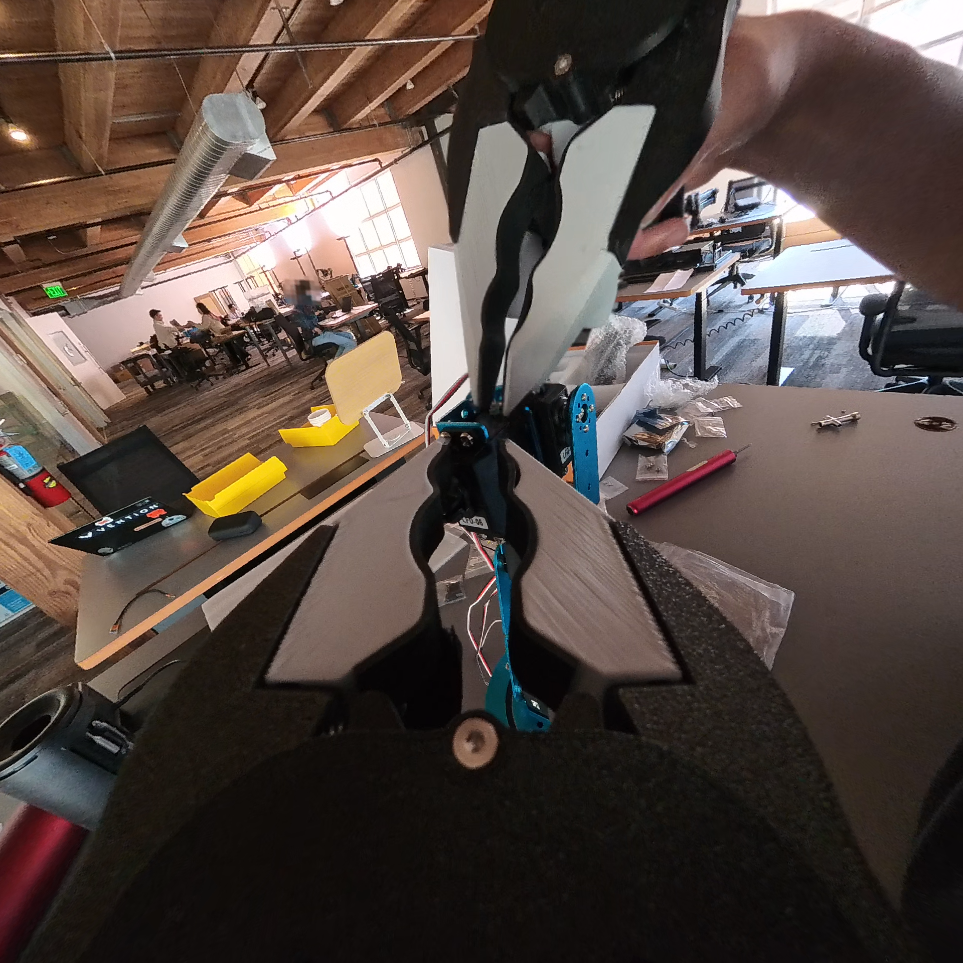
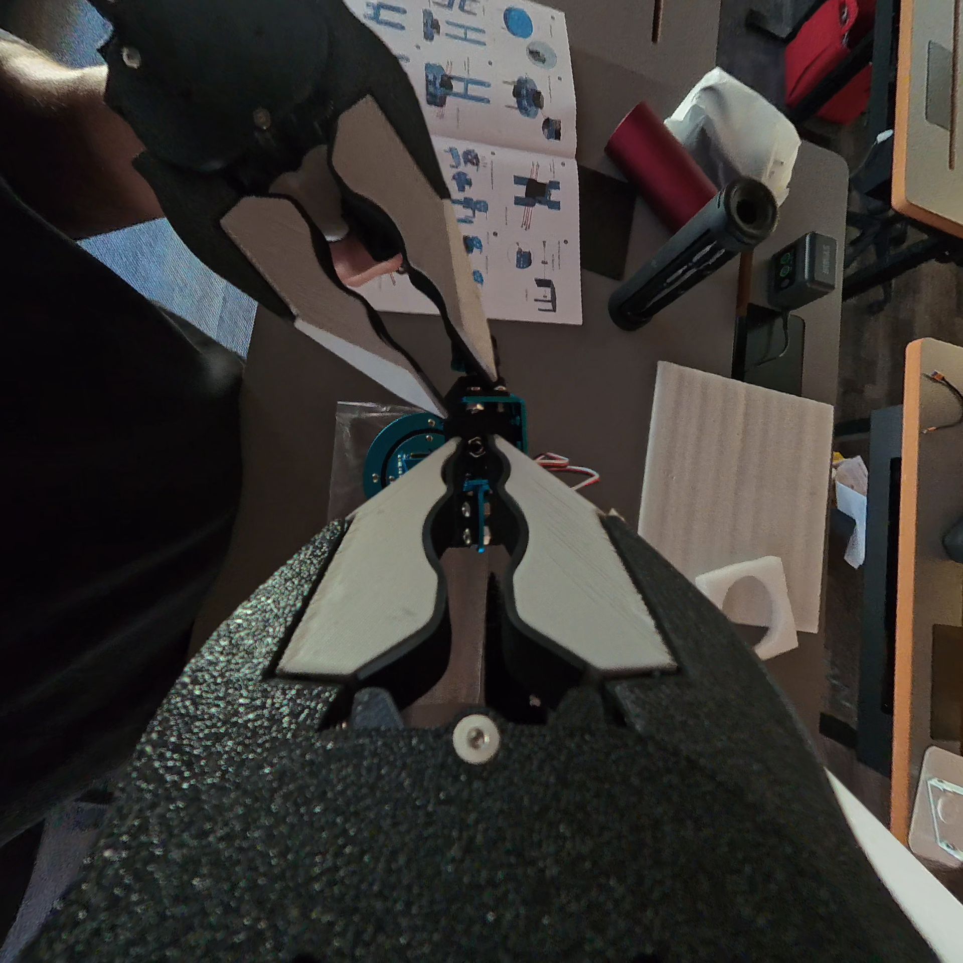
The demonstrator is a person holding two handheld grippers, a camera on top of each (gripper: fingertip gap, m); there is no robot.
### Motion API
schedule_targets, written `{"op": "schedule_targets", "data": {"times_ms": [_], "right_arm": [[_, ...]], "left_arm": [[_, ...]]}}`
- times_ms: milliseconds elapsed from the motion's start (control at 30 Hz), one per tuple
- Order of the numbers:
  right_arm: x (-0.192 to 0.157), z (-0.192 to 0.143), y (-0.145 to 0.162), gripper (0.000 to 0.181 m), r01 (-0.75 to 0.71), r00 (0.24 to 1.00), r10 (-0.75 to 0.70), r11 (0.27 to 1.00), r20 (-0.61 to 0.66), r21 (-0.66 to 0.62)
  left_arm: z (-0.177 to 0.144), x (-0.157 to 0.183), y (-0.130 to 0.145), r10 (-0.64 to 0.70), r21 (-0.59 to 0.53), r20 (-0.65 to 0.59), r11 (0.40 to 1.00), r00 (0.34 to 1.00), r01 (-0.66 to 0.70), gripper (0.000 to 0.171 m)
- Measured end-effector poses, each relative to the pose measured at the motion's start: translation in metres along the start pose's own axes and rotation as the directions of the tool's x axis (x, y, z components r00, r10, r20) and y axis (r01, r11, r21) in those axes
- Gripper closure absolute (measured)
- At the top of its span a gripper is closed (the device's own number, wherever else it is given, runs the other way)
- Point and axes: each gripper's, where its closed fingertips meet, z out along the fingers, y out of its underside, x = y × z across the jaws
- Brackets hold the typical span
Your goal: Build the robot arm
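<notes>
A small robot-arm assembly of blue metal brackets (image 1: 471,432), black servos (image 1: 547,417) and red-white wires is held above the grey table (image 1: 781,547). My left gripper (image 1: 469,448) is shut on its blue bracket and servo from below. My right gripper (image 1: 492,409) comes down from above, shut on the same bracket's top edge, so the two sets of tips nearly meet. In the right wrist view my right gripper (image 2: 475,445) pinches the bracket (image 2: 508,411), and the left gripper (image 2: 469,388) grips it from the upper left. A blue round base (image 2: 396,453) hangs beneath.
A red screwdriver (image 1: 688,482), small parts bags (image 1: 708,417) and a white box (image 1: 625,385) lie on the table. An open instruction booklet (image 2: 526,156), a white foam sheet (image 2: 729,495) and a dark cylindrical case (image 2: 693,255) lie below. Yellow bins (image 1: 234,482) sit on the neighbouring desk. Only a small space, under 4 cm, lies between the two pairs of fingers.
</notes>
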Motion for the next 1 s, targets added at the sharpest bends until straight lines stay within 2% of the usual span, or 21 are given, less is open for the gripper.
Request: {"op": "schedule_targets", "data": {"times_ms": [167,400,533,667,900,1000], "right_arm": [[0.007,0.002,-0.009,0.175,0.030,1.000,-0.030,0.996,-0.001,0.087],[0.007,0.007,-0.010,0.175,0.109,0.994,-0.112,0.984,0.011,0.143],[0.008,0.006,-0.011,0.175,0.173,0.985,-0.171,0.970,-0.028,0.168],[0.014,0.001,-0.016,0.175,0.243,0.967,-0.221,0.948,-0.124,0.205],[0.010,0.007,-0.014,0.175,0.296,0.954,-0.275,0.930,-0.119,0.217],[0.011,0.008,-0.014,0.175,0.362,0.930,-0.335,0.905,-0.151,0.222]], "left_arm": [[-0.001,0.000,-0.001,-0.009,0.008,-0.016,1.000,1.000,0.009,0.153],[-0.002,0.002,-0.003,-0.097,0.047,-0.089,0.994,0.991,0.102,0.149],[-0.003,0.002,-0.005,-0.148,0.057,-0.134,0.986,0.980,0.157,0.148],[-0.003,0.001,-0.006,-0.163,0.051,-0.143,0.984,0.976,0.172,0.148],[-0.004,0.000,-0.006,-0.165,0.037,-0.131,0.985,0.978,0.171,0.148],[-0.004,-0.001,-0.006,-0.176,0.033,-0.130,0.983,0.976,0.182,0.147]]}}
